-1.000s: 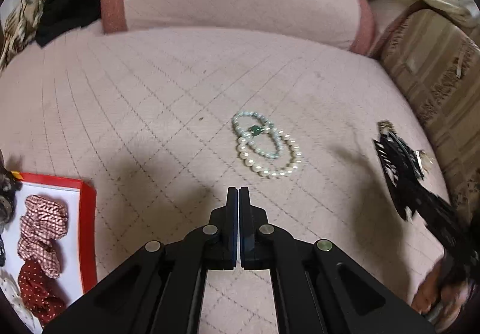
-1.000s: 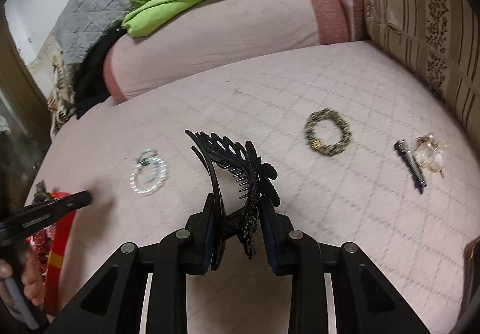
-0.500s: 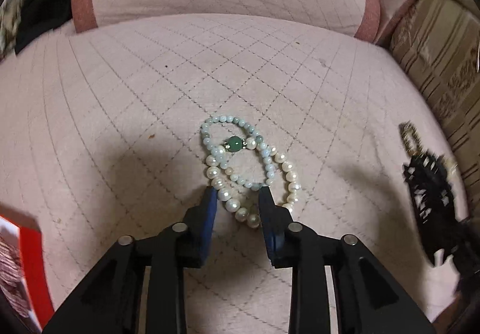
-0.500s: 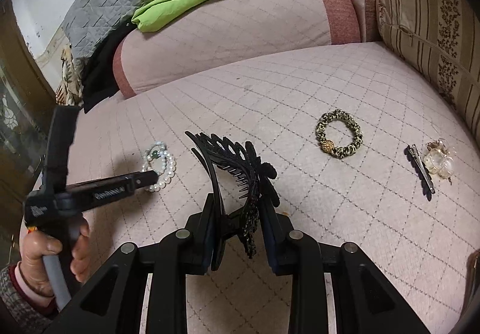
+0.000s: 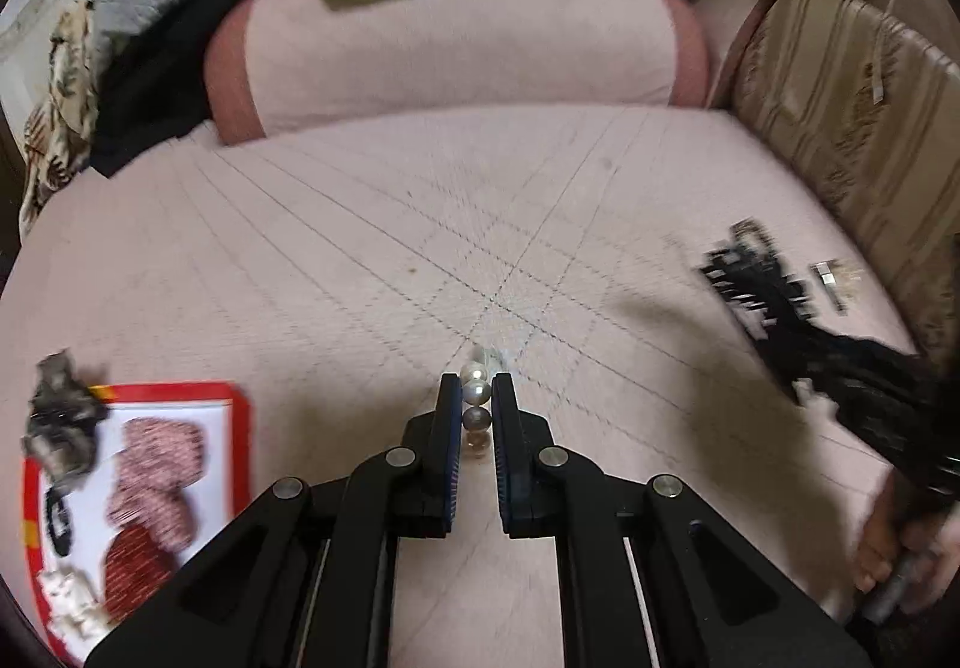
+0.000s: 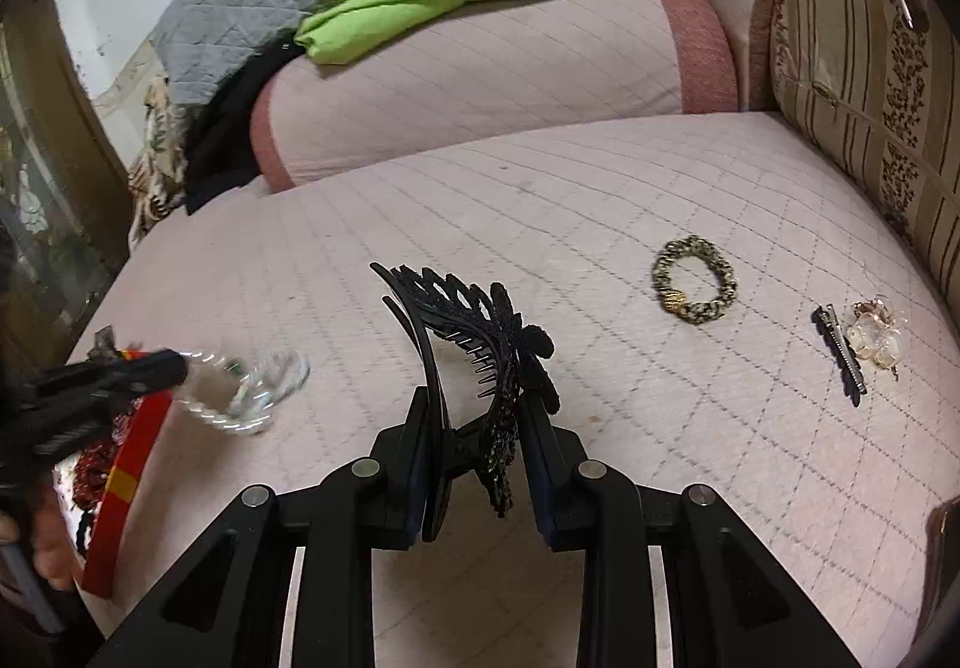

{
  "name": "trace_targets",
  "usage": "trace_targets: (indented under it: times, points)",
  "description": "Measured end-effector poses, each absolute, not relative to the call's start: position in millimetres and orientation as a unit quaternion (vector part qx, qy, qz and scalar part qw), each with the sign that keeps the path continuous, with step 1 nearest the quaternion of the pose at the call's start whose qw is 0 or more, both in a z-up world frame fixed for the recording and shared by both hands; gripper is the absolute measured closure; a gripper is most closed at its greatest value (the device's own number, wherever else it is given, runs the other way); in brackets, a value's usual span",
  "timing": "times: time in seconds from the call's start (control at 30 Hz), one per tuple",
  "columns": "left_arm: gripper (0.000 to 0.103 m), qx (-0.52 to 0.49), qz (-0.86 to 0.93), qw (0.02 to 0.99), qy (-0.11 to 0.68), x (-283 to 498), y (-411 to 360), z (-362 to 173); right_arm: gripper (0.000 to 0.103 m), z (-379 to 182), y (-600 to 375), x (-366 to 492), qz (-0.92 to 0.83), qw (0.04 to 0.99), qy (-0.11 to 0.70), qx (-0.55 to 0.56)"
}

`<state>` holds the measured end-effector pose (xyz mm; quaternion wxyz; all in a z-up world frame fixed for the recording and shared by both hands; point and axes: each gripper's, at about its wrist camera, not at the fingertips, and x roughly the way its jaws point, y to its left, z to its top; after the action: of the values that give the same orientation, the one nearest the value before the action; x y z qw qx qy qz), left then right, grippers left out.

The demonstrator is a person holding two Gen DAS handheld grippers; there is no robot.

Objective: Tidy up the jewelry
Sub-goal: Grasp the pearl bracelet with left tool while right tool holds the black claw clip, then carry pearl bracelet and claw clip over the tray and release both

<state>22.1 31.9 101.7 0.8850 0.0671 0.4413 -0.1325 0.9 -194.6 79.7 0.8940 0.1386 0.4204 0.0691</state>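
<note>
Over the bed — left hand-held gripper [image 5: 477, 398] pinches pearl bracelet [image 5: 475, 392]; right hand-held gripper [image 6: 474, 428] clamps hair comb [image 6: 474, 332], tips pointing away

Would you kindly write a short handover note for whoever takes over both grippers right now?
Left gripper: just closed on the pearl bracelet, which hangs off the bed in the right wrist view; a green bead strand seems to dangle with it.
Right gripper: shut on the black hair claw.
Red tray: at the left, holding scrunchies.
On the bed cover: leopard scrunchie, black hair clip, clear clip.
Done: scrunchies in the tray.
Left: probably tray both held items, then the other three.
</note>
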Motion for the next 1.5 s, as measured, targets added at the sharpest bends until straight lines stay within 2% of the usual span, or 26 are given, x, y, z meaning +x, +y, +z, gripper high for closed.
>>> trace_targets:
  times: [0.23,0.43,0.7,0.97,1.2,1.5]
  points:
    - [0.094,0.029,-0.117,0.911,0.394,-32,101,168,0.073,99,-158,-23,0.106,0.897,0.406,0.135]
    - [0.094,0.005,-0.067,0.920,0.386,-58,171,183,0.073,110,-105,-38,0.143,0.894,0.410,0.109]
    - [0.094,-0.061,-0.020,0.909,0.412,-62,262,162,0.073,128,-20,-35,0.210,0.875,0.424,0.098]
    - [0.094,-0.087,0.023,0.897,0.432,-38,308,125,0.073,135,83,-15,0.273,0.856,0.435,0.059]
    - [0.094,-0.146,0.051,0.878,0.454,-23,341,75,0.073,113,160,24,0.302,0.827,0.472,0.051]
    - [0.094,-0.112,0.086,0.894,0.426,-33,355,70,0.072,78,213,50,0.303,0.811,0.501,0.010]
